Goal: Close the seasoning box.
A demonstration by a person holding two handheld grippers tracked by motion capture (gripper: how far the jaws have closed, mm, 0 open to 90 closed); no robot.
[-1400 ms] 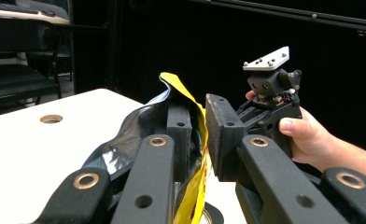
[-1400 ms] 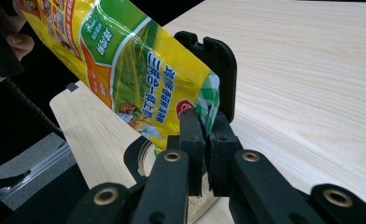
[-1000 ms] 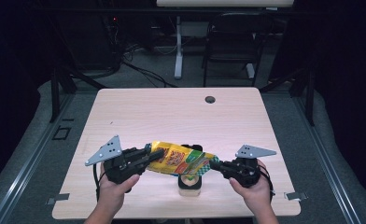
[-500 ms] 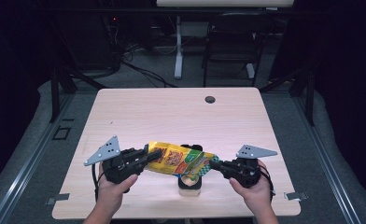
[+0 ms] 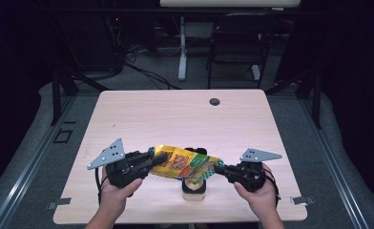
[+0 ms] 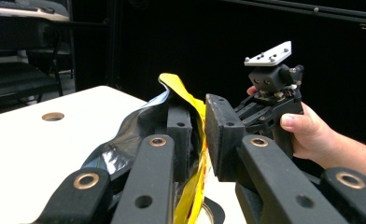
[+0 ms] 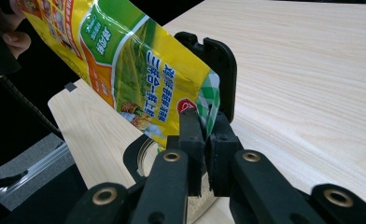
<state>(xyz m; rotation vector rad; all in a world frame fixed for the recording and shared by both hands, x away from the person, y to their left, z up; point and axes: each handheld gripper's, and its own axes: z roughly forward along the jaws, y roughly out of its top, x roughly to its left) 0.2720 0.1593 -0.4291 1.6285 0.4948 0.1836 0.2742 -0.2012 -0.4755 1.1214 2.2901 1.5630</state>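
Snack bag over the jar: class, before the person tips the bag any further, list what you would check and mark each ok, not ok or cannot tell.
1. Right gripper clamped on the bag corner: ok, jaws pinch the foil edge.
2. Left gripper holding the other end: cannot tell, the bag edge runs between the jaws, but a gap shows beside one pad.
3. Bag clear of the table: ok, it hangs between the two grippers.
4. Jar below the bag: ok, it stands under the bag's right half.
5. Jar open: ok, its rim and pale contents show in the right gripper view.
6. Bag mouth open: cannot tell.
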